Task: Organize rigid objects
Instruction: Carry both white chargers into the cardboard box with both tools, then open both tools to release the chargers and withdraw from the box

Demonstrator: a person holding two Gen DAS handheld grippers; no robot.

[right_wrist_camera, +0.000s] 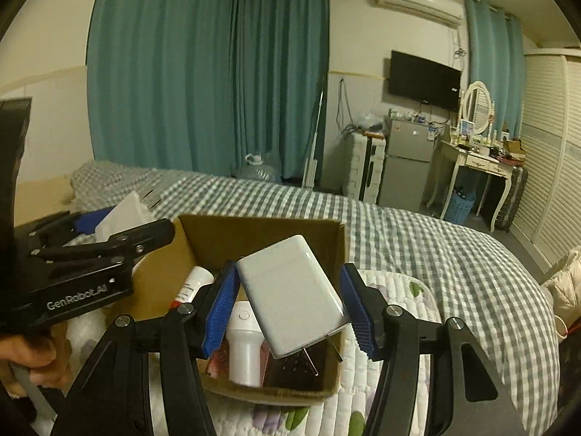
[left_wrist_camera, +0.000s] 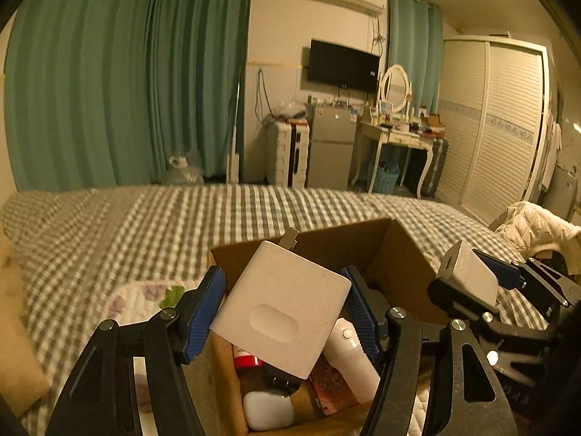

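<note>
Hovering over the cardboard box [right_wrist_camera: 261,232], each gripper pinches a white charger: left gripper [left_wrist_camera: 283,312] and right gripper [right_wrist_camera: 290,301], prongs toward 5 o'clock, presumably poised for dropping inside.

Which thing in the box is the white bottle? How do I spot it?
Find the checked bed, then the open cardboard box on it. Inside, under the white charger that the right tool holds, lies a smooth white bottle with one round button, unlike the red-capped tube beside it.

A home bedroom: a checked bed [left_wrist_camera: 218,218], teal curtains [left_wrist_camera: 127,72], wall TV [left_wrist_camera: 343,67], small fridge [left_wrist_camera: 332,145], vanity mirror [left_wrist_camera: 395,87] and louvred wardrobe [left_wrist_camera: 497,127].
</note>
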